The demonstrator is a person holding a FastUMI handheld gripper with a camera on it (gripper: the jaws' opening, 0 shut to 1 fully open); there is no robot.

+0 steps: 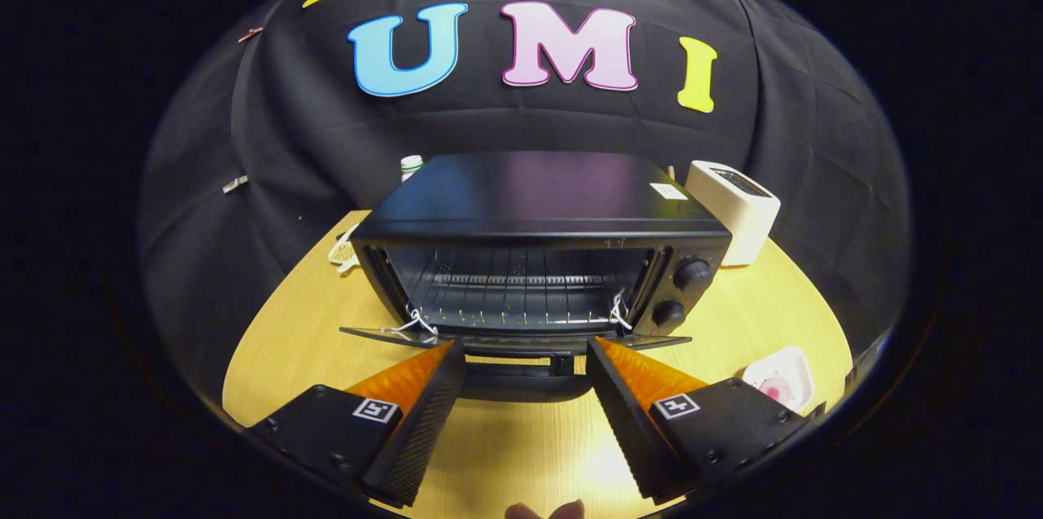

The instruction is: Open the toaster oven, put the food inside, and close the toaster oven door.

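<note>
A black toaster oven point(538, 201) stands on the wooden table point(301, 323) straight ahead, its door point(513, 337) folded down flat and its wire rack point(513, 295) bare. My gripper point(525, 356) is open, the fingertips just in front of the lowered door's edge, one on each side of the door handle point(521, 368), with nothing between them. A white plate point(784, 379) with a pink piece of food point(776, 390) on it lies on the table to the right of the right finger.
A white toaster point(733, 209) stands behind the oven's right side. A white bottle cap point(411, 167) shows behind its left rear corner, and a coil of white cord point(344, 252) lies by its left side. Two knobs point(693, 274) sit on the oven's right panel.
</note>
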